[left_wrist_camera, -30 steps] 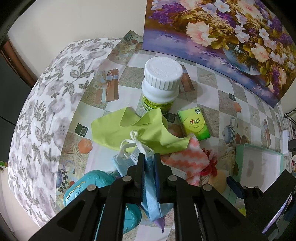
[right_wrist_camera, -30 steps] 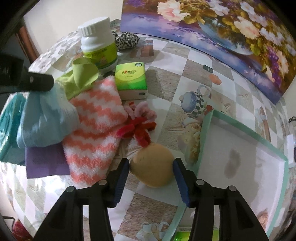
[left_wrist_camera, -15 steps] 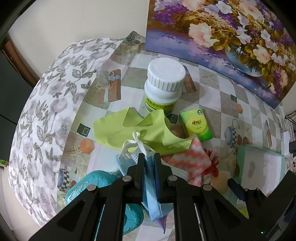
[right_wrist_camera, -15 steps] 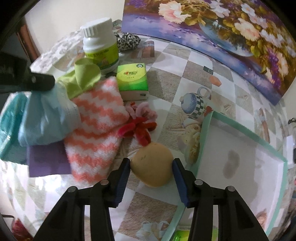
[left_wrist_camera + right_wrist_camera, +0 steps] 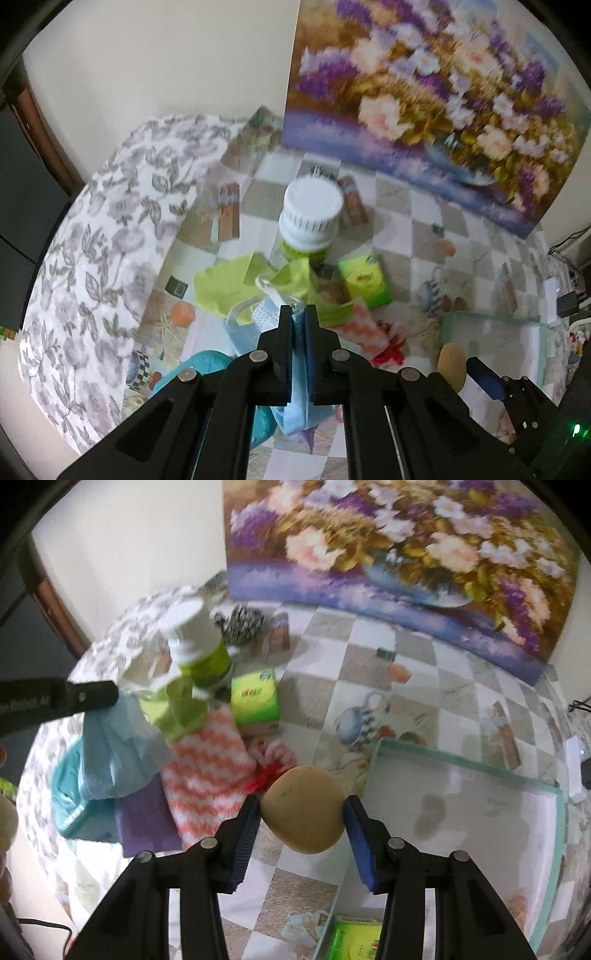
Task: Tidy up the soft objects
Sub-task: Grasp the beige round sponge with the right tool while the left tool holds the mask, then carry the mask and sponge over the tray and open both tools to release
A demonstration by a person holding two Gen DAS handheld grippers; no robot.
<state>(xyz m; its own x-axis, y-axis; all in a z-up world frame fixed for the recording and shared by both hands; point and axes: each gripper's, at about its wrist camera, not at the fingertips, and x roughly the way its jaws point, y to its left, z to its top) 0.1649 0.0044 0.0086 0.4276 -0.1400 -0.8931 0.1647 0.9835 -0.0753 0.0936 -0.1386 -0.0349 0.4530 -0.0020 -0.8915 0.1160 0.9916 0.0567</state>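
My left gripper (image 5: 298,314) is shut on a light blue face mask (image 5: 295,402), which hangs lifted above the table; it also shows in the right wrist view (image 5: 114,753). My right gripper (image 5: 302,805) is shut on a tan sponge puff (image 5: 303,812) and holds it raised beside the green-rimmed white tray (image 5: 465,812). On the table lie a lime green cloth (image 5: 225,288), an orange-and-white zigzag towel (image 5: 203,779), a red-and-pink scrunchie (image 5: 271,762) and a purple cloth (image 5: 144,823).
A white bottle with a green label (image 5: 306,225) and a green tissue pack (image 5: 364,284) stand behind the cloths. A teal case (image 5: 70,805) lies at the left. A black-and-white scrunchie (image 5: 242,624) lies near the flower painting (image 5: 406,546). Another green pack (image 5: 354,939) lies in the tray.
Both grippers have risen. The right one closed on the tan puff and lifted it off the table. The left one lifted the blue mask higher.
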